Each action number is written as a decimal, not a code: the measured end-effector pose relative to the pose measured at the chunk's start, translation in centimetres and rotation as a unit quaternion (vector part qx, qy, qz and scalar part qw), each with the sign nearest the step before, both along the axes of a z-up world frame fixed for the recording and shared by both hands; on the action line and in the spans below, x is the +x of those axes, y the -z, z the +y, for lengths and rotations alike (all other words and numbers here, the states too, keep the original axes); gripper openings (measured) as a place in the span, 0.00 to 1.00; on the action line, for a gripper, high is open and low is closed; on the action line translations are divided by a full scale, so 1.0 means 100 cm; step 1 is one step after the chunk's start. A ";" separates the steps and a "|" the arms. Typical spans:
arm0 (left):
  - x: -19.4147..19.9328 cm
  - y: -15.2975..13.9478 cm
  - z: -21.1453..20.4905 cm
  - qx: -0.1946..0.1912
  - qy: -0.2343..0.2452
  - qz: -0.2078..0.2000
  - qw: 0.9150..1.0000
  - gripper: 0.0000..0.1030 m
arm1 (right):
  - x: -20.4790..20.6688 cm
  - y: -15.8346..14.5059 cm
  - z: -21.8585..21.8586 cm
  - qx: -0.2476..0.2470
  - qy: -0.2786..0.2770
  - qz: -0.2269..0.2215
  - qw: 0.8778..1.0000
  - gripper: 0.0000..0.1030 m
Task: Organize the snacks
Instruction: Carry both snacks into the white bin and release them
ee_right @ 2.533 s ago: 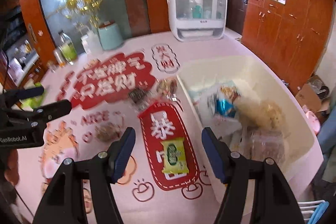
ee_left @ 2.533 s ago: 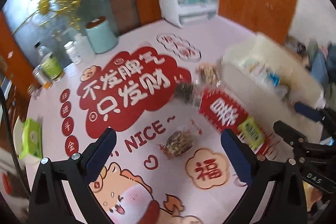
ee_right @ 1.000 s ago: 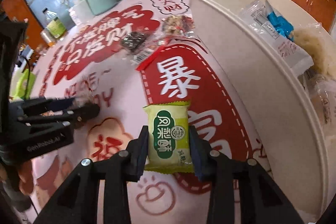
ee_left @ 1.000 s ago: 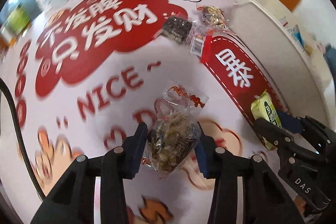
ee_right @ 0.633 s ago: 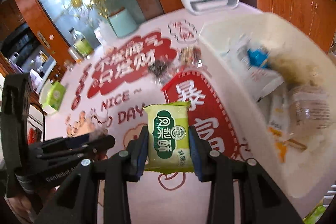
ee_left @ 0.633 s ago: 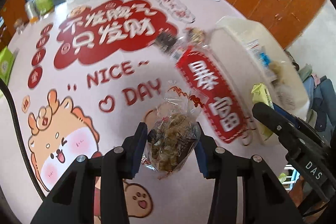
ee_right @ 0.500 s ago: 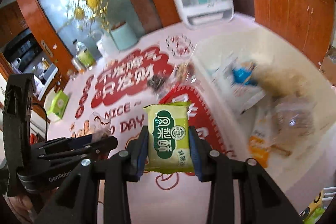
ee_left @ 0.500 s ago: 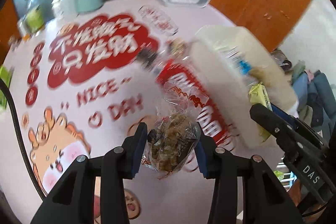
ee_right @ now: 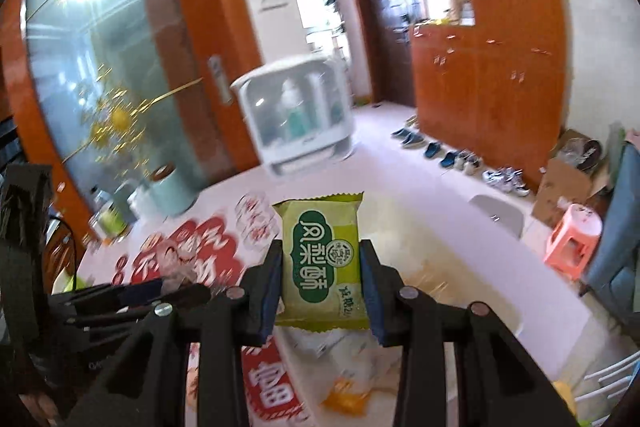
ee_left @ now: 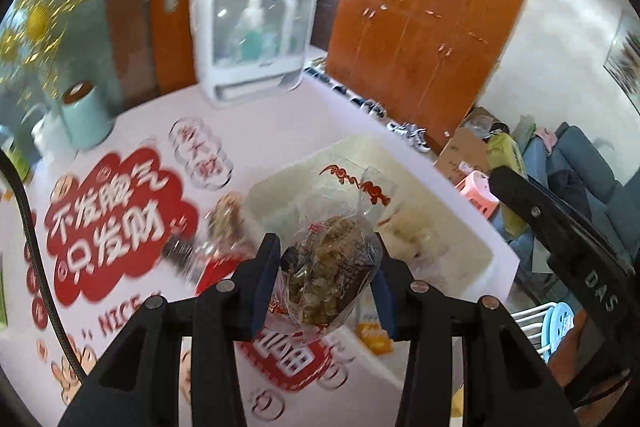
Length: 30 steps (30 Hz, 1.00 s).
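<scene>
My left gripper [ee_left: 326, 279] is shut on a clear bag of brown-green snacks [ee_left: 328, 267] and holds it in the air over the near end of the white bin [ee_left: 476, 239]. My right gripper [ee_right: 322, 287] is shut on a green pastry packet [ee_right: 322, 259], held above the same white bin [ee_right: 532, 291], which holds several snacks. Two more snack packets [ee_left: 224, 223] lie on the pink table mat left of the bin. The right gripper shows in the left wrist view [ee_left: 560, 227] at the right, and the left gripper in the right wrist view [ee_right: 132, 303] at the left.
A white dispenser cabinet [ee_left: 250, 39] stands at the table's far edge. A mint canister [ee_left: 84, 115] and bottles stand at the far left. Beyond the table are orange cupboards, shoes on the floor, a pink stool [ee_right: 572, 239] and a blue sofa.
Both grippers have risen from the table and swung right over the bin, each carrying its packet. The views now tilt up toward the room.
</scene>
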<state>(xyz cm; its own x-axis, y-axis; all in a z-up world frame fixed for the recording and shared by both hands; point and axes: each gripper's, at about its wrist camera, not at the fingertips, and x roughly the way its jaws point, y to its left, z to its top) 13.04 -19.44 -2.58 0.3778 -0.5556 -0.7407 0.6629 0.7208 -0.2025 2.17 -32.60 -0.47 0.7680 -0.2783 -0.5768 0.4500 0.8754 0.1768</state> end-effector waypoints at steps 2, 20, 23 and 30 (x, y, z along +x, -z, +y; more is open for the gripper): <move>-0.002 -0.005 -0.015 0.000 0.009 -0.006 1.000 0.41 | 0.003 -0.007 -0.014 -0.001 0.015 0.000 1.000 0.36; -0.021 0.019 -0.044 0.046 0.027 -0.022 0.998 0.97 | -0.005 0.038 -0.076 0.072 0.070 0.075 0.992 0.61; -0.020 0.023 -0.037 0.049 0.015 -0.010 0.999 0.97 | -0.006 0.041 -0.075 0.078 0.068 0.077 0.992 0.61; -0.027 0.019 -0.025 0.054 0.001 -0.020 0.998 0.97 | -0.006 0.041 -0.062 0.071 0.059 0.079 0.993 0.61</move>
<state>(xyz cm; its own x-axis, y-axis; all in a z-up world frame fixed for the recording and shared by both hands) 10.39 -21.90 -4.48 0.4072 -0.4740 -0.7807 0.6703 0.7357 -0.0971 1.53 -38.83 -4.53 0.6318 -0.2680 -0.7274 0.5795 0.7865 0.2136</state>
